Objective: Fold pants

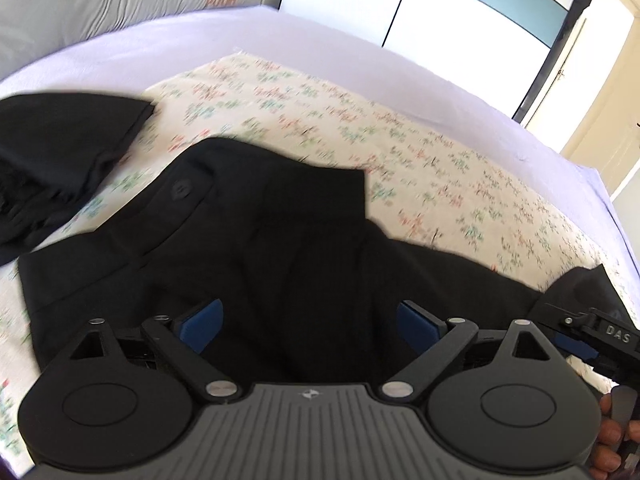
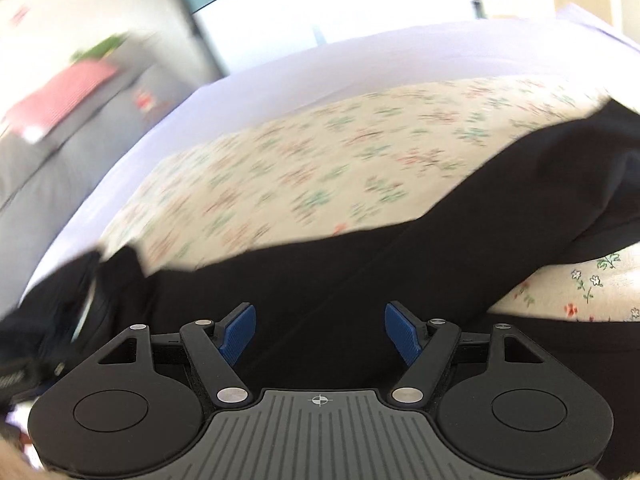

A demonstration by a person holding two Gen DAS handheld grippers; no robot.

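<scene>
Black pants lie spread on a floral sheet on the bed, waistband with a button toward the far left. My left gripper is open just above the pants, blue pads wide apart. The right gripper's body shows at the right edge of the left wrist view. In the right wrist view, my right gripper is open over a long stretch of the pants, which runs up to the right. Nothing is held.
A second black garment lies folded at the left of the bed. A grey pillow sits at the head. A wardrobe and door stand beyond the bed. The lilac bed sheet surrounds the floral one.
</scene>
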